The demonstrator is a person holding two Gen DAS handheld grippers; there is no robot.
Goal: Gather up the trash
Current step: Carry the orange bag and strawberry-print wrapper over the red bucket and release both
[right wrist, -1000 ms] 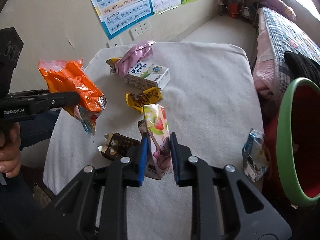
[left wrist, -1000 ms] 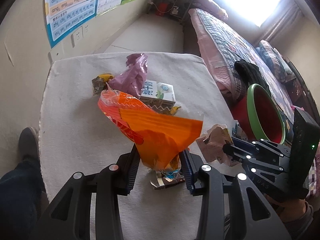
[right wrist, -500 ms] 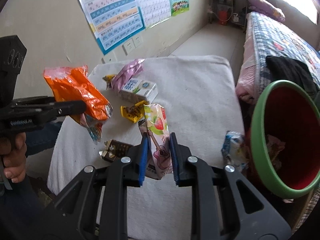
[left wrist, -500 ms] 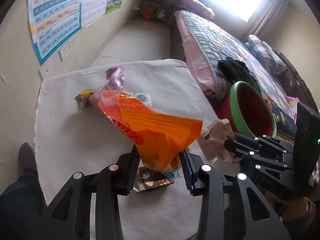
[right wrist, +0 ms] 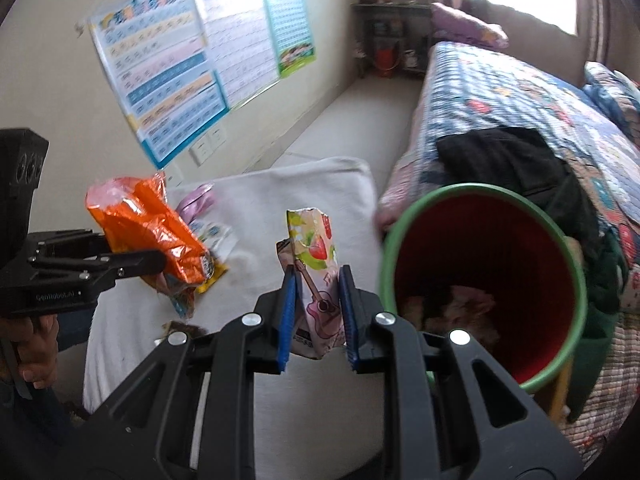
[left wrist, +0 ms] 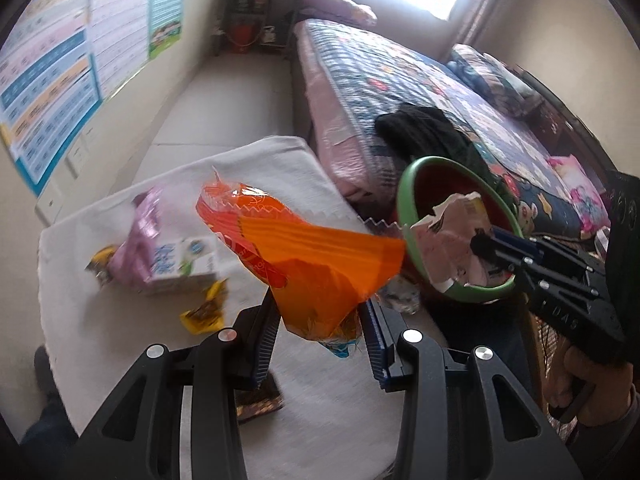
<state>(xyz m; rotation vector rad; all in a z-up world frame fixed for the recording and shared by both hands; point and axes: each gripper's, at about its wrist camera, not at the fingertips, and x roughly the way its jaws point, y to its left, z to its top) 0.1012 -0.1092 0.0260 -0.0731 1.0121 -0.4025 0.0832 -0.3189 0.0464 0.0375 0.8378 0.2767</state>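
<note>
My left gripper [left wrist: 322,322] is shut on an orange snack bag [left wrist: 308,256] and holds it above the white table [left wrist: 100,320]. The bag also shows in the right wrist view [right wrist: 148,232]. My right gripper [right wrist: 316,304] is shut on a pink strawberry wrapper [right wrist: 314,264], lifted beside the rim of the red bin with a green rim [right wrist: 492,280]. In the left wrist view the wrapper [left wrist: 452,240] hangs in front of the bin [left wrist: 412,200]. Some trash lies inside the bin.
On the table lie a milk carton [left wrist: 180,264], a pink bag [left wrist: 140,228], a yellow wrapper [left wrist: 204,312] and a dark wrapper [left wrist: 260,400]. A crumpled wrapper [left wrist: 400,296] lies near the bin. A bed [right wrist: 520,92] stands at the right. Posters [right wrist: 192,60] hang on the wall.
Both grippers have swung right toward the bin with their wrappers in hold. The bin is now much closer and the table items have slid left in view.
</note>
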